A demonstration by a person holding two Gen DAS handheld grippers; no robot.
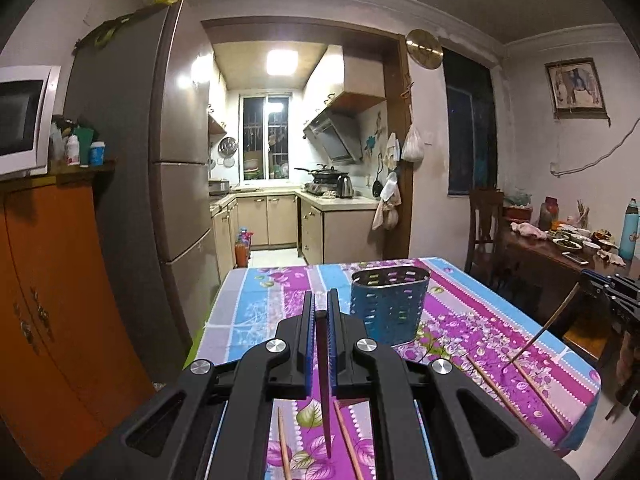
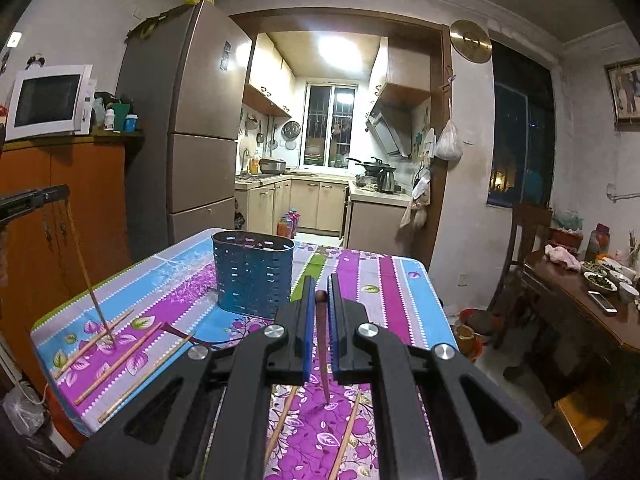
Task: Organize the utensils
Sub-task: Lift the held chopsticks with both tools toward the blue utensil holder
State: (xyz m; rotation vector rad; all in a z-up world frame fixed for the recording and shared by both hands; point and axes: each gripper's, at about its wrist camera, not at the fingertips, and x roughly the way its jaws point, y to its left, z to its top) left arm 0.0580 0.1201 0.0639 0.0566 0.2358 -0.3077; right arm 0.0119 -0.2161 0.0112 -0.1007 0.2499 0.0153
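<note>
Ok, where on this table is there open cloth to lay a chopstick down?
Open cloth lies behind the blue utensil holder toward the far table edge, and on the striped stretch to its right. Crowded: the near-left corner, where loose chopsticks lie, and the cloth under the right hand-held gripper.

Home dining room: fridge [image 1: 132,140], microwave [image 1: 24,120], kitchen beyond.

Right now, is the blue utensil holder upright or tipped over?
Upright. The blue utensil holder stands on its base on the tablecloth, open rim facing up. Its inside is too dim to tell whether anything is in it.
</note>
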